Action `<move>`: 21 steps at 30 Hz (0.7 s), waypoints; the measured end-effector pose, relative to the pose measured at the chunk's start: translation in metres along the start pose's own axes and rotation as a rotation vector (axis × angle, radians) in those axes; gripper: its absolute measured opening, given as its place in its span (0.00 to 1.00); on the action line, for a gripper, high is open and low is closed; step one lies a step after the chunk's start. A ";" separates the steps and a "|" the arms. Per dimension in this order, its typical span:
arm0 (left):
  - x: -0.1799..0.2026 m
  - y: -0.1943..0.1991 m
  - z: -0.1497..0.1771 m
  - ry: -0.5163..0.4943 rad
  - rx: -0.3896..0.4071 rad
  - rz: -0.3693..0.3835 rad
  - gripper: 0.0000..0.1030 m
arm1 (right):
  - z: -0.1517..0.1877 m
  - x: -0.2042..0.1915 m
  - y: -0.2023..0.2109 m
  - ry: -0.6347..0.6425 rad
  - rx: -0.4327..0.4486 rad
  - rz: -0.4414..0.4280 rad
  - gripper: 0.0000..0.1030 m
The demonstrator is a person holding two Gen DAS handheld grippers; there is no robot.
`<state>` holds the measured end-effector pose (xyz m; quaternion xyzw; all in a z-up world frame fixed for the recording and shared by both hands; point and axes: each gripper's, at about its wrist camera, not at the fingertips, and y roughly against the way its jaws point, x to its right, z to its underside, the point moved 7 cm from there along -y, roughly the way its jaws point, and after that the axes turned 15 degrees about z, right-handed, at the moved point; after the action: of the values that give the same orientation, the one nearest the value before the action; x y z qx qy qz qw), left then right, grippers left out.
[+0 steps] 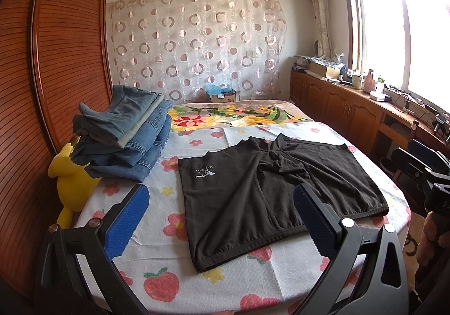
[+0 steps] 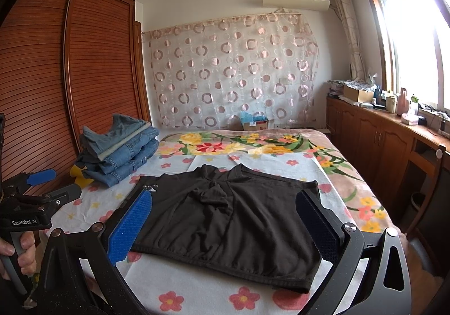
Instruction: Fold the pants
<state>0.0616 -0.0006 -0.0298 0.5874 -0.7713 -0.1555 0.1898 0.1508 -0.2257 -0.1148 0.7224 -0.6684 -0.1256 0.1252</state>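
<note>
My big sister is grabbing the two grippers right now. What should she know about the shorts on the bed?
Left gripper: open, holding nothing, above the near part of the bed.
Right gripper: open, holding nothing, over the waistband side.
Black shorts: spread flat on the flowery sheet, waistband toward you, legs pointing away, crotch bunched up a little. A small white logo sits on the left leg.
Stack of folded jeans: far left by the wardrobe, apparently done.
Done: shorts laid out.
Left: no fold made yet. Probably fold one half over the other, then fold again.
</note>
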 end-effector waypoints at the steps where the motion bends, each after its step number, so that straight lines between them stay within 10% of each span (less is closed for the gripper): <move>1: 0.000 0.000 0.000 0.000 0.000 0.000 1.00 | 0.000 0.000 0.000 0.000 0.000 0.000 0.99; 21: 0.000 0.000 0.000 -0.003 0.002 -0.001 1.00 | 0.001 -0.001 0.001 -0.001 0.000 -0.002 0.99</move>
<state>0.0611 -0.0009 -0.0298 0.5876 -0.7714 -0.1559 0.1880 0.1493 -0.2244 -0.1152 0.7231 -0.6676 -0.1262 0.1247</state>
